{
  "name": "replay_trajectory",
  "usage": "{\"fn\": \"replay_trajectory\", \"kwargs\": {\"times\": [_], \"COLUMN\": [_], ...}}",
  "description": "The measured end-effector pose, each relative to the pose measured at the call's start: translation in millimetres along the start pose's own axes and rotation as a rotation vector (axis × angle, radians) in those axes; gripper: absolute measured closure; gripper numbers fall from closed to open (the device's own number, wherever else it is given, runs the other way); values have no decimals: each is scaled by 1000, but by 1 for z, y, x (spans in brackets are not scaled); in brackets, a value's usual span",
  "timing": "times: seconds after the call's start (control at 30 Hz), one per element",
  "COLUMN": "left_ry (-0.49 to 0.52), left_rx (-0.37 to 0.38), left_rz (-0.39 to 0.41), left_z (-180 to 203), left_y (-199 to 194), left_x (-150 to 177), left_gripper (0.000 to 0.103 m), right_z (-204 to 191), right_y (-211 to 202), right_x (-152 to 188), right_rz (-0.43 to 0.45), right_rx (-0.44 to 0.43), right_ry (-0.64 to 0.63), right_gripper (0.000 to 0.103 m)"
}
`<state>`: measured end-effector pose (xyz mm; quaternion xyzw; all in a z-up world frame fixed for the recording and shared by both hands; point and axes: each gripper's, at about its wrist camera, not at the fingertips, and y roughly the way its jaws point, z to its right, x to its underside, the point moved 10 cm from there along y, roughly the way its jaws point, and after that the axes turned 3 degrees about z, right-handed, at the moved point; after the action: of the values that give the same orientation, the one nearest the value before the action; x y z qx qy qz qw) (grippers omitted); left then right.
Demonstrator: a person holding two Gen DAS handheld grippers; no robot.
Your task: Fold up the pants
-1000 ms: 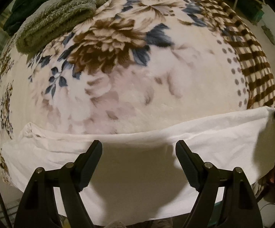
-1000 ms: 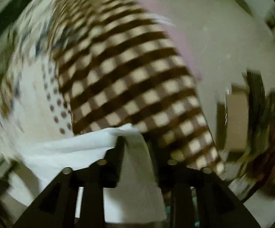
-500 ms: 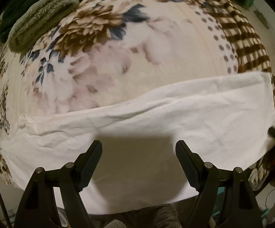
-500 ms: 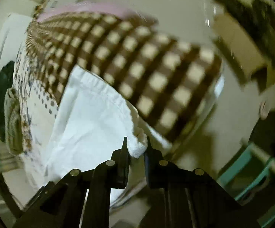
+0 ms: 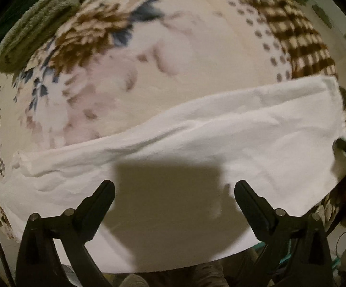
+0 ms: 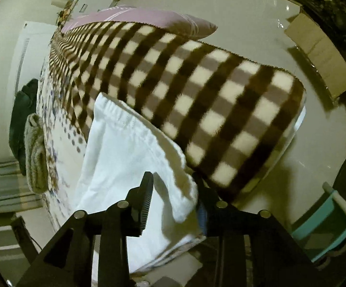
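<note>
Left wrist view: the pants lie as a white band across the near part of the blanket, running left to right. This places the cloth flat on a broad soft surface within reach of both tools. The left gripper hovers over the near middle of the cloth with its fingers spread wide and nothing between them. Judged from this, it is free to pin or take an edge for the fold. A folded towel lies far left, well apart from the work.

Right wrist view: the right gripper is at the right end of the pants, where the blanket drops over the bed edge. Its fingers stand apart, with the corner of the cloth between them and resting against the right finger; no pinch is visible. The likely purpose is control of this end, so it can be squared or carried over. A pillow lies at the far end.
</note>
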<state>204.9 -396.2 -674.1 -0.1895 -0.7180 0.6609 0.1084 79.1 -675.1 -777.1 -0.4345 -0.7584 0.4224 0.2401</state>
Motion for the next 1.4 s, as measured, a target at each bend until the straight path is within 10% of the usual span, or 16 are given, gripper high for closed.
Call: {"fn": "replay_trajectory", "kwargs": {"times": [0.27,0.77,1.4], "left_ry": [-25,-17,-24], "left_rx": [42,57,94], "left_rz": [-103,-139,-139], "left_z": [17,23,17], "left_y": [38,55,65], "left_x": [19,8,-5], "left_gripper": [1,0,0], "right_z": [-19,17,-58], "right_y": [7,13,31], "right_x": [13,52,37], "right_rz": [-58,-10,81], "right_rx": [-283,-111,-383], "right_ry": [151,221,103], "right_gripper": [50,52,53]}}
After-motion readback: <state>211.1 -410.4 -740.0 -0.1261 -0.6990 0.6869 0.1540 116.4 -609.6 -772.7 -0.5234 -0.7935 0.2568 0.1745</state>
